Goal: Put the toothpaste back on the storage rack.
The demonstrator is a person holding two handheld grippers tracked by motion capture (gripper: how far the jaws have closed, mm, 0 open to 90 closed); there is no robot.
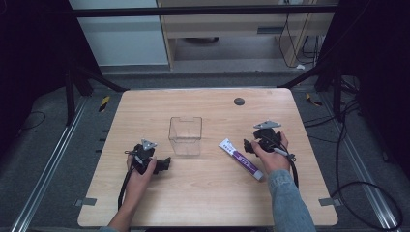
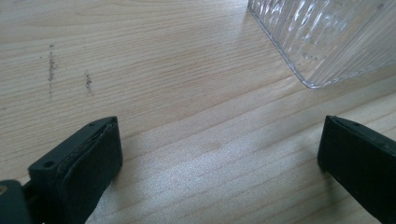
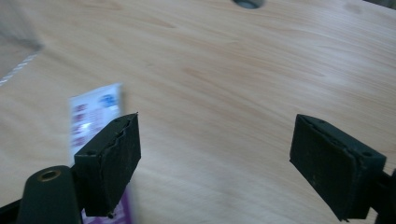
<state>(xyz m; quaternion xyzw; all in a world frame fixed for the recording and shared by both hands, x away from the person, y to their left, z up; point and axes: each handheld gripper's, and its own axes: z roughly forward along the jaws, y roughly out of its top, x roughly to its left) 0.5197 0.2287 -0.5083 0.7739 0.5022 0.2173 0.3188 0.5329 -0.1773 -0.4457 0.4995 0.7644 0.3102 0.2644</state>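
Currently, the purple-and-white tube [image 1: 241, 158] is seen lying flat on the wooden worktop [image 1: 208, 203], just to the right of the clear ribbed container [image 1: 185, 135], its white end perhaps blurred beside one jaw in the right gripper view. The right tongs [image 3: 215, 158] are held spread wide just beside the tube, nothing being pinched. The left tongs [image 2: 219, 163] are likewise spread over bare wood, near the container's lower left corner.

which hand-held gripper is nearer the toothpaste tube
Right. The right hand-held gripper sits right beside the toothpaste tube, jaws open. The left hand-held gripper is across the table, by the clear container.
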